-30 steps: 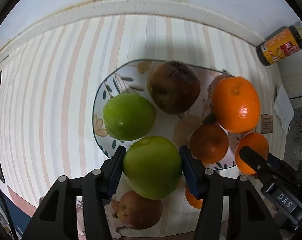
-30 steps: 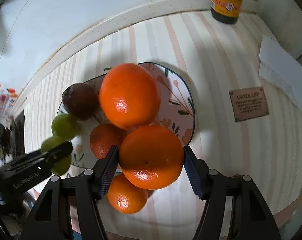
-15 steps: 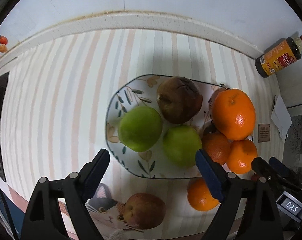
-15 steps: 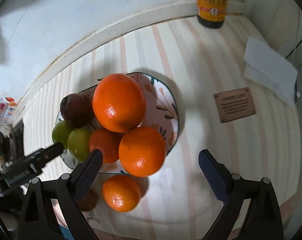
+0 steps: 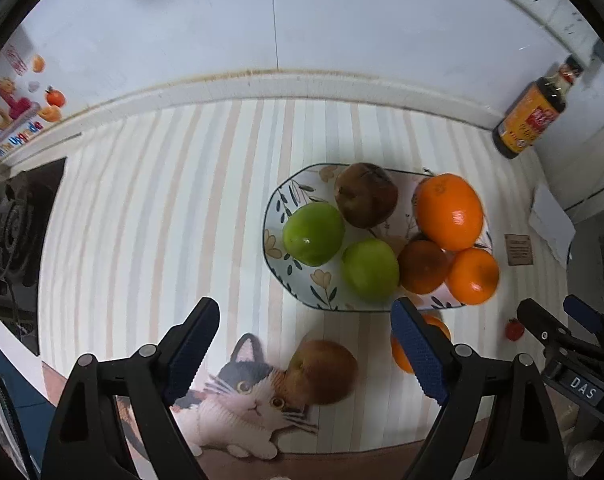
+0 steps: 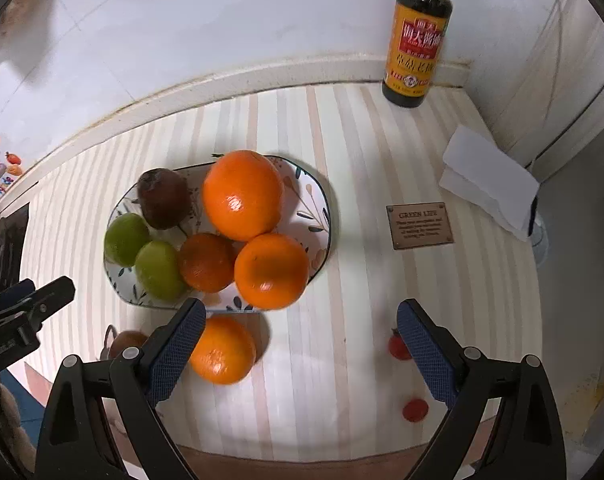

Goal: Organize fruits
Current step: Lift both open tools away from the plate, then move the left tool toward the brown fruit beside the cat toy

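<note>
A flowered plate (image 5: 276, 210) (image 6: 322, 204) holds two green apples (image 5: 314, 234) (image 5: 371, 270), a dark brown fruit (image 5: 366, 194), and three oranges, the largest (image 5: 449, 211) (image 6: 242, 194) at the back. My left gripper (image 5: 306, 354) is open and empty, above a red apple (image 5: 322, 372) lying on the table in front of the plate. My right gripper (image 6: 300, 354) is open and empty. A loose orange (image 6: 222, 350) lies by its left finger (image 6: 176, 354), in front of the plate.
A soy sauce bottle (image 6: 418, 36) stands at the back wall. A brown plaque (image 6: 419, 225) and white folded paper (image 6: 486, 178) lie to the right. Two cherry tomatoes (image 6: 398, 346) (image 6: 415, 410) lie front right. A cat picture (image 5: 242, 404) is at the front edge, a stove (image 5: 10, 224) at left.
Both grippers opened, leaving a green apple and an orange on the plate, then drew back and up away from the plate.
</note>
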`<state>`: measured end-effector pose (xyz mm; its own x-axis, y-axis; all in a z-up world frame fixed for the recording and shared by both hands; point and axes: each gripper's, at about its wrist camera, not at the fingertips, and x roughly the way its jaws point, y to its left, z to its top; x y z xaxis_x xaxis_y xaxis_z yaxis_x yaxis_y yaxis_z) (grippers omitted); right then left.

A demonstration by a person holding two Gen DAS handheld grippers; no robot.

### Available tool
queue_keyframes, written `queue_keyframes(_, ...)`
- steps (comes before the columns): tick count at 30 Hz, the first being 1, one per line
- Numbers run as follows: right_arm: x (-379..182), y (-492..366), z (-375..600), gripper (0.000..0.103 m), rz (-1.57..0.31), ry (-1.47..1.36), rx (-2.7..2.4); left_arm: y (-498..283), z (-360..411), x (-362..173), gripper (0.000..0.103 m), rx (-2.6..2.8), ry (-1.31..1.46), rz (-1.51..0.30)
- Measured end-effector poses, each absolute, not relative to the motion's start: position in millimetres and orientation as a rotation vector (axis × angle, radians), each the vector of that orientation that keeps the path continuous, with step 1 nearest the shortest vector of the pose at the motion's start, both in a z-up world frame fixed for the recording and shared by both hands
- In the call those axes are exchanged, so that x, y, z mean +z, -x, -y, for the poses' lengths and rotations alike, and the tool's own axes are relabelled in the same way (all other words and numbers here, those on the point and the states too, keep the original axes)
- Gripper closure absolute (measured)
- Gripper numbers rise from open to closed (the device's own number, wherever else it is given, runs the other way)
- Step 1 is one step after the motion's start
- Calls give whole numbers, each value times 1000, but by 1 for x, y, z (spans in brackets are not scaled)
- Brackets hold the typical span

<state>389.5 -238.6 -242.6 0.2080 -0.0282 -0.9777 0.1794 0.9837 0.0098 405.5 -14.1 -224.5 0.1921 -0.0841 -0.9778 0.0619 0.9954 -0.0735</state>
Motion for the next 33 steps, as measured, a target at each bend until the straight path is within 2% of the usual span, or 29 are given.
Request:
queue_keyframes(13,-159,-331,213,5,-1217,-57,-122,-345,6,-144,15,-140,13,-1207)
queue_keyframes(26,-89,-279,200,5,-1125,-76,-95,-306,4,-95,15,-185,29,-1130)
queue_keyframes(33,-73,-264,200,5,-1101,-113,-89,-299,4,-83,15,-186,33,-1103)
